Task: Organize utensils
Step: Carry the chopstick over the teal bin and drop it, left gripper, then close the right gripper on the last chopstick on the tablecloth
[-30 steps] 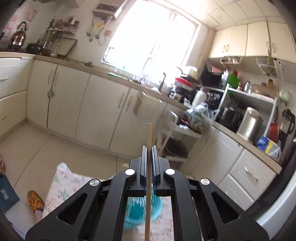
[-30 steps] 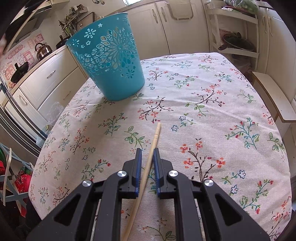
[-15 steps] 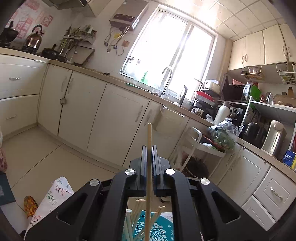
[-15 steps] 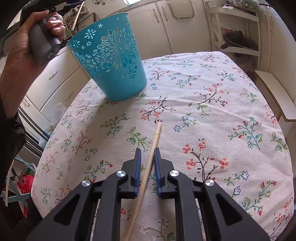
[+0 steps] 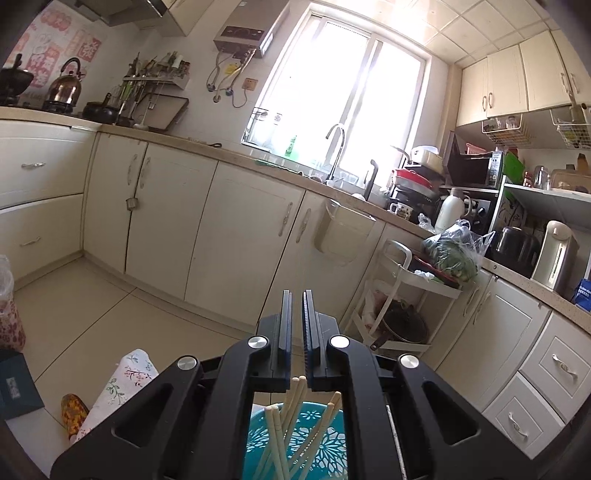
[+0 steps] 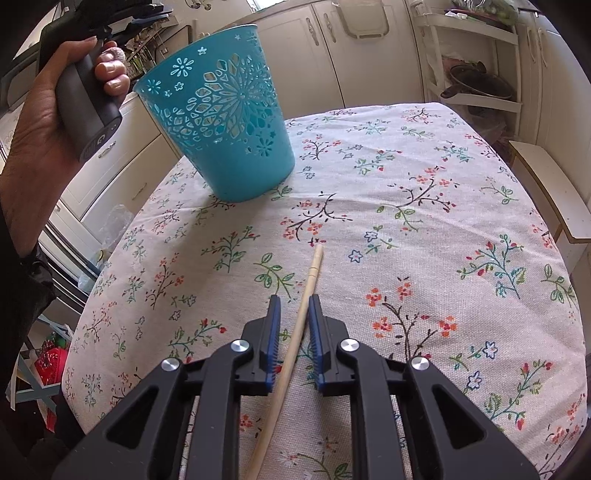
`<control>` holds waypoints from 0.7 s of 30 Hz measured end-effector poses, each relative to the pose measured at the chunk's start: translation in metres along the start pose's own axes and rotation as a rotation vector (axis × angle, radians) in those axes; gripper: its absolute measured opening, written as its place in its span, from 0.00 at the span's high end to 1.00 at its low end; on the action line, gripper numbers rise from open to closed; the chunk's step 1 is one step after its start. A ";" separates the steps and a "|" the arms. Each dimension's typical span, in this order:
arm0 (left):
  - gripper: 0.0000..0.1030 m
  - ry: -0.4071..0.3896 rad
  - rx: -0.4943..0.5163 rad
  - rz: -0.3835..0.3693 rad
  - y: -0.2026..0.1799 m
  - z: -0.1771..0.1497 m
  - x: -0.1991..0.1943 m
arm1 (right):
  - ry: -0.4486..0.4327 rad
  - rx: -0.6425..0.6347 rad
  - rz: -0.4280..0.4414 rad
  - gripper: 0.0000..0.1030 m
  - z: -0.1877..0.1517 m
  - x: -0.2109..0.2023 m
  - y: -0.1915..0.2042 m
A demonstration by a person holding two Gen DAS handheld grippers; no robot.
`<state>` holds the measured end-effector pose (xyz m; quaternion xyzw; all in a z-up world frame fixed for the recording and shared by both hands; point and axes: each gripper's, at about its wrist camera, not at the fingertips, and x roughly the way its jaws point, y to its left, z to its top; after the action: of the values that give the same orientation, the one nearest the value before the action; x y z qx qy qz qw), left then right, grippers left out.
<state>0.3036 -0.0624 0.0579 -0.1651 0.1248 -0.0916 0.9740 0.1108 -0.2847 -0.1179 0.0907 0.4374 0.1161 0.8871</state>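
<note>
A teal cut-out basket (image 6: 229, 140) stands at the far left of the floral table (image 6: 443, 229). In the left wrist view several wooden chopsticks (image 5: 275, 435) stand inside the basket (image 5: 314, 439). My left gripper (image 5: 297, 295) hovers just above its rim, jaws a narrow gap apart with nothing between them. A hand (image 6: 44, 110) holds that left gripper (image 6: 155, 14) at the top left. One chopstick (image 6: 310, 280) lies on the cloth. My right gripper (image 6: 294, 300) straddles it, open, the stick slanting loosely between the pads.
A wooden bench (image 6: 546, 184) runs along the table's right side. A white trolley rack (image 6: 480, 74) with a pan stands beyond the far edge. Cream cabinets (image 5: 240, 229) and a cluttered counter line the walls. Open cloth lies right of the chopstick.
The left gripper came over the basket and sank toward its rim. The chopstick it held is gone from its jaws and now stands in the basket. The right gripper stayed put.
</note>
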 end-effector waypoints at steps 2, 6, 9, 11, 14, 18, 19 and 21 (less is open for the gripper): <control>0.96 0.016 0.002 -0.005 0.001 0.001 -0.002 | 0.000 0.002 0.001 0.84 0.000 0.000 0.000; 0.90 0.064 0.036 -0.008 0.005 -0.011 -0.021 | 0.002 0.002 0.008 0.82 0.000 0.000 -0.001; 0.58 0.087 0.036 0.026 0.019 -0.030 -0.048 | 0.004 -0.001 0.010 0.81 0.000 0.000 0.000; 0.44 0.099 0.031 0.069 0.033 -0.051 -0.073 | 0.006 -0.003 0.007 0.81 0.000 -0.001 0.001; 0.37 0.193 0.025 0.097 0.053 -0.090 -0.095 | 0.011 -0.007 -0.004 0.81 0.000 -0.001 0.002; 0.33 0.323 -0.008 0.133 0.076 -0.138 -0.106 | 0.024 -0.041 -0.057 0.83 -0.001 -0.001 0.010; 0.33 0.337 -0.024 0.133 0.081 -0.144 -0.108 | 0.030 -0.079 -0.091 0.86 -0.003 -0.001 0.016; 0.31 0.357 -0.044 0.136 0.088 -0.155 -0.110 | 0.039 -0.144 -0.151 0.91 -0.006 -0.002 0.025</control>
<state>0.1687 -0.0030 -0.0903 -0.1587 0.3086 -0.0505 0.9365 0.1015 -0.2614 -0.1135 -0.0087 0.4508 0.0814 0.8889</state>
